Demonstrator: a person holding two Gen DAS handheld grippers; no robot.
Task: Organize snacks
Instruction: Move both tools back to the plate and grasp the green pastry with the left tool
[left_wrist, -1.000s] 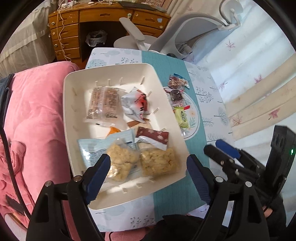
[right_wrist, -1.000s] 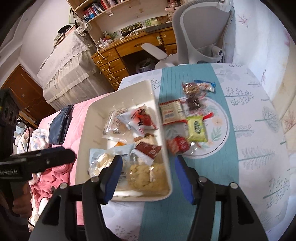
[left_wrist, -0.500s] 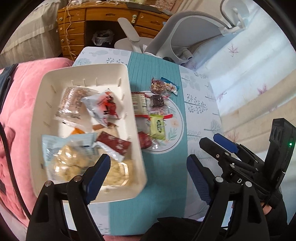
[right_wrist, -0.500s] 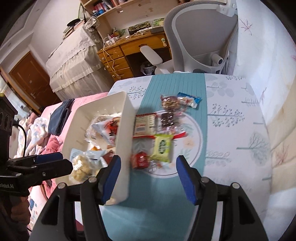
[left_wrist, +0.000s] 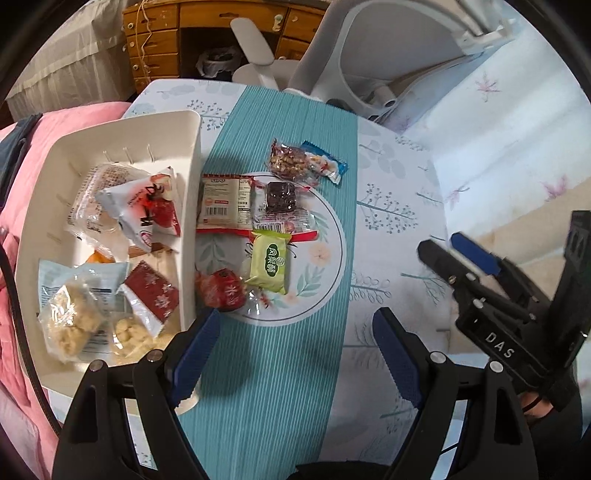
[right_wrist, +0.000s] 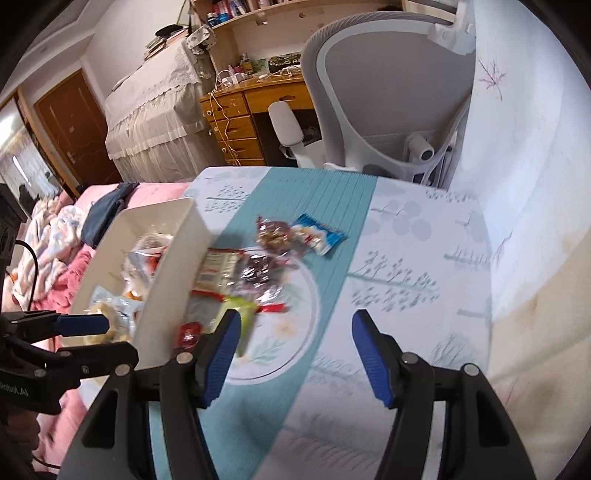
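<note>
A white tray (left_wrist: 190, 206) at the left of the table holds several wrapped snacks. Loose snacks lie right of it on the teal runner: a green packet (left_wrist: 269, 263), a red wrapped candy (left_wrist: 221, 288), a dark brownie (left_wrist: 280, 196), a red-edged packet (left_wrist: 223, 205), a nut bar (left_wrist: 290, 162) and a blue-white candy (left_wrist: 325, 166). My left gripper (left_wrist: 297, 350) is open and empty above the runner, near the candy. My right gripper (right_wrist: 293, 350) is open and empty, low over the table right of the tray (right_wrist: 171, 273); it also shows in the left wrist view (left_wrist: 458, 254).
A grey office chair (right_wrist: 388, 107) stands behind the table's far edge. A wooden desk (right_wrist: 243, 110) is beyond it. A pink blanket (left_wrist: 14, 229) lies left of the tray. A white floral cloth (right_wrist: 517, 184) rises along the right.
Both grippers have swung right, from over the tray to over the loose snacks on the runner. The right gripper has dropped lower. Both stay open.
</note>
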